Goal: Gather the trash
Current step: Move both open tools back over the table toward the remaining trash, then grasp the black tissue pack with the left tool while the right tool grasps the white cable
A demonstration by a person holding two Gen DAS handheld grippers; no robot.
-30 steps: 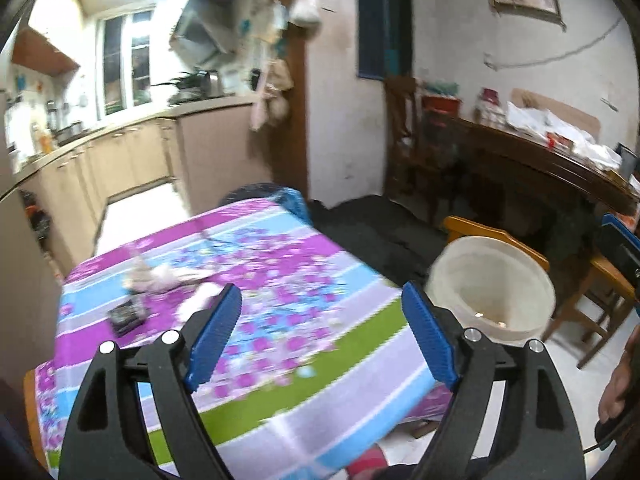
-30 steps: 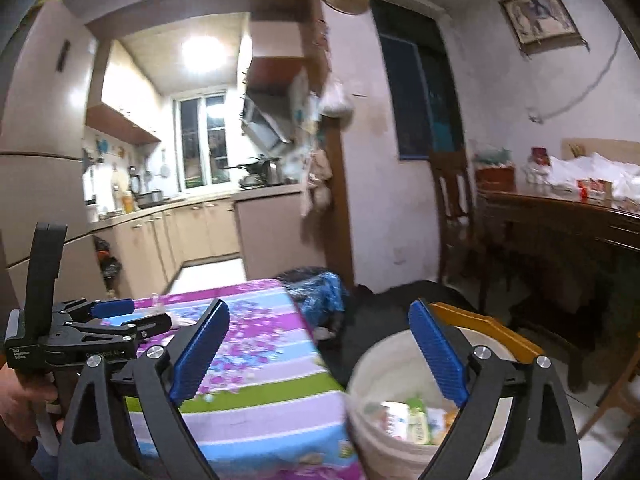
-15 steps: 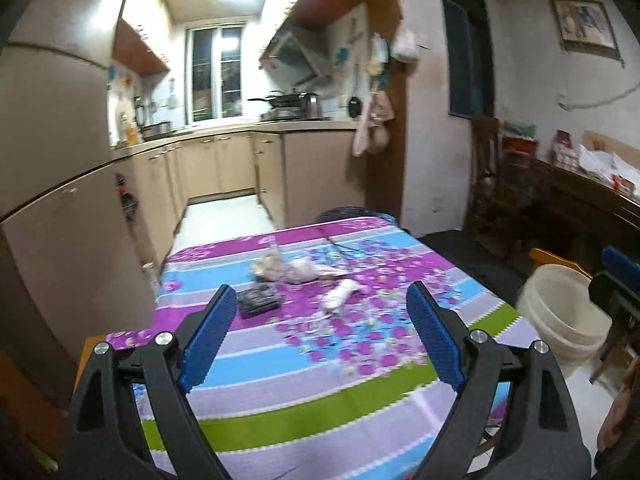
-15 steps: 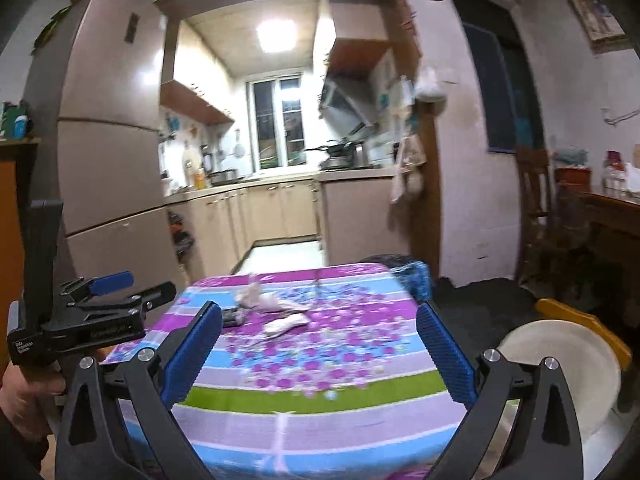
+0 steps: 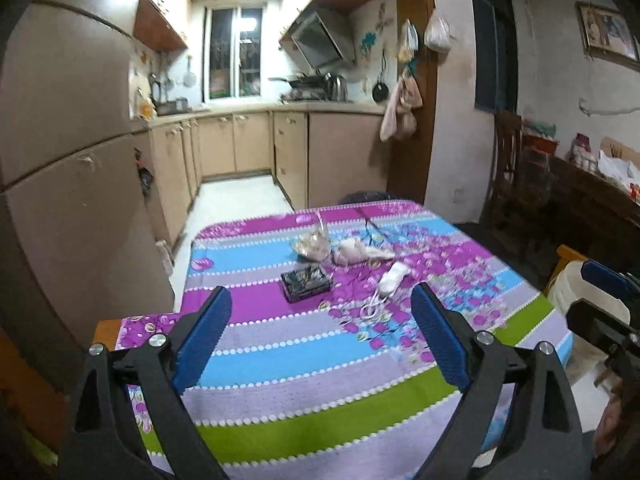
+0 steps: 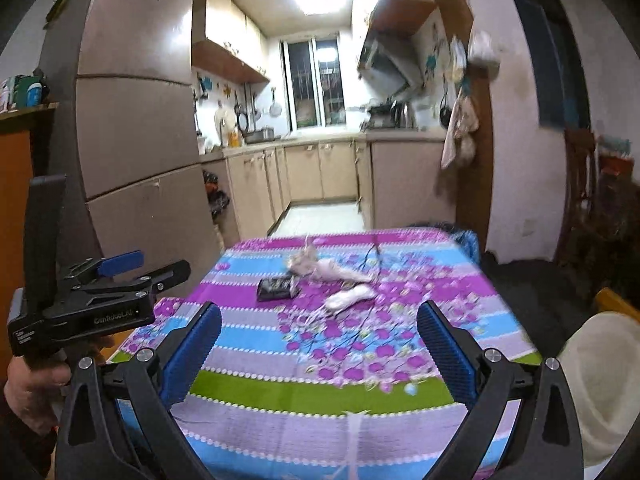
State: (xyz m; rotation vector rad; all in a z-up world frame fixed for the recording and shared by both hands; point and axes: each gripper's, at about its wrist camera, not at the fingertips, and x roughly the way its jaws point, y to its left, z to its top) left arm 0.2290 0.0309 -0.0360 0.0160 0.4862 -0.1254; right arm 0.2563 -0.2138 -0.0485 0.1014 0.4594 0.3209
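Note:
Trash lies mid-table on the striped floral tablecloth: a small dark box, a crumpled clear wrapper, a pinkish crumpled wrapper, a white packet and a thin white loop. The box and white packet also show in the right wrist view. My left gripper is open and empty above the near table edge. My right gripper is open and empty, also short of the trash. The white bucket stands at the table's right side.
The left gripper's body shows at the left of the right wrist view. A tall fridge stands left of the table. Kitchen cabinets lie beyond. A dark wooden sideboard and chair are at the right.
Both grippers have swung left from the bucket towards the table, and the trash now sits ahead of them. Both stayed open.

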